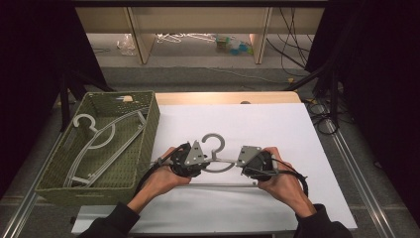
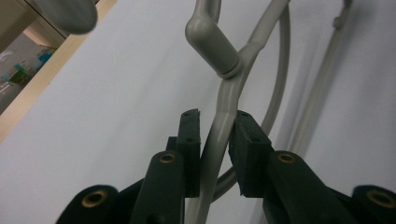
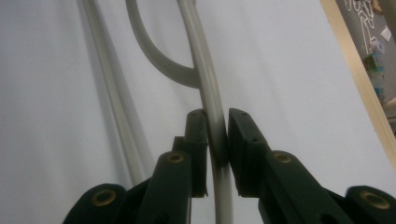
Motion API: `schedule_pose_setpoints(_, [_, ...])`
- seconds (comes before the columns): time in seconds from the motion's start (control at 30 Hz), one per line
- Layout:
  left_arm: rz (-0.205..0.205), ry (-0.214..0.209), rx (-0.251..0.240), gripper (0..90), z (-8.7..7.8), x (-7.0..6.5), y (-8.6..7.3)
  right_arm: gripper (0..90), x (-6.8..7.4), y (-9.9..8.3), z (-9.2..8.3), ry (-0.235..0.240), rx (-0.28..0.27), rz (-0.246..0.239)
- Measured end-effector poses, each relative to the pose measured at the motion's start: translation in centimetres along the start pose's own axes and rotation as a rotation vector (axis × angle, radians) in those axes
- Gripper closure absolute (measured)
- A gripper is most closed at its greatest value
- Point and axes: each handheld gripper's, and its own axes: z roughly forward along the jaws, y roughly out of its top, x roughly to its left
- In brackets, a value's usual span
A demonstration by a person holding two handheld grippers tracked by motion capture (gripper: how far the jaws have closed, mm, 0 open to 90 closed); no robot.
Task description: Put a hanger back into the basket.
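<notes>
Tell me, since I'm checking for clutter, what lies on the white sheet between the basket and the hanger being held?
Nothing: in the high view the white sheet is bare between the basket and the held hanger.

Lab-like recording room: black curtains (image 1: 29, 59), loose floor cables (image 1: 292, 44), paper-covered table (image 1: 277, 124).

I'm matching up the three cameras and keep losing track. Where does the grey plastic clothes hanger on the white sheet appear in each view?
High view: grey plastic clothes hanger lies mid-table, hook pointing away, between the left gripper and right gripper.
Left gripper view: hanger runs from top centre down between the black jaws.
Right gripper view: its arm runs down the centre into the jaws.
Shared landmark: the white sheet.
</notes>
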Motion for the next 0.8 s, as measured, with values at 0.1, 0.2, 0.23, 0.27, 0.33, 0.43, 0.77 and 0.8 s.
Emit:
schedule_pose_setpoints(0.1, [-0.022, -0.015, -0.014, 78.6, -0.3, 0.0, 0.0, 65.1, -0.2, 0.0, -0.2, -0.005, -0.049, 0.072])
schedule_pose_setpoints(0.2, [-0.049, -0.022, -0.010, 81.1, -0.4, -0.1, 0.0, 52.5, -0.4, 0.0, -0.6, -0.037, -0.087, 0.139])
schedule_pose_setpoints(0.23, [-0.049, -0.022, -0.010, 81.6, -0.4, -0.1, 0.0, 52.5, -0.4, 0.0, -0.6, -0.037, -0.087, 0.139])
schedule_pose_setpoints(0.27, [-0.061, -0.023, -0.007, 81.6, -0.4, 0.1, 0.0, 50.8, -0.5, 0.0, -0.7, -0.042, -0.101, 0.166])
schedule_pose_setpoints(0.33, [-0.081, -0.010, -0.007, 81.4, -0.6, 0.3, -0.1, 48.3, -0.7, -0.1, -1.0, -0.040, -0.126, 0.200])
schedule_pose_setpoints(0.43, [-0.092, 0.004, 0.014, 81.5, -1.0, 0.9, -0.3, 43.3, -0.8, -0.2, -1.4, -0.063, -0.169, 0.222])
schedule_pose_setpoints(0.77, [-0.213, 0.025, -0.009, 81.4, -2.2, 2.7, -0.8, 35.2, -0.5, -0.8, -2.4, -0.085, -0.285, 0.327])
schedule_pose_setpoints(0.8, [-0.220, 0.025, -0.014, 81.4, -2.5, 2.9, -0.8, 35.2, -0.3, -1.0, -2.5, -0.076, -0.292, 0.332])
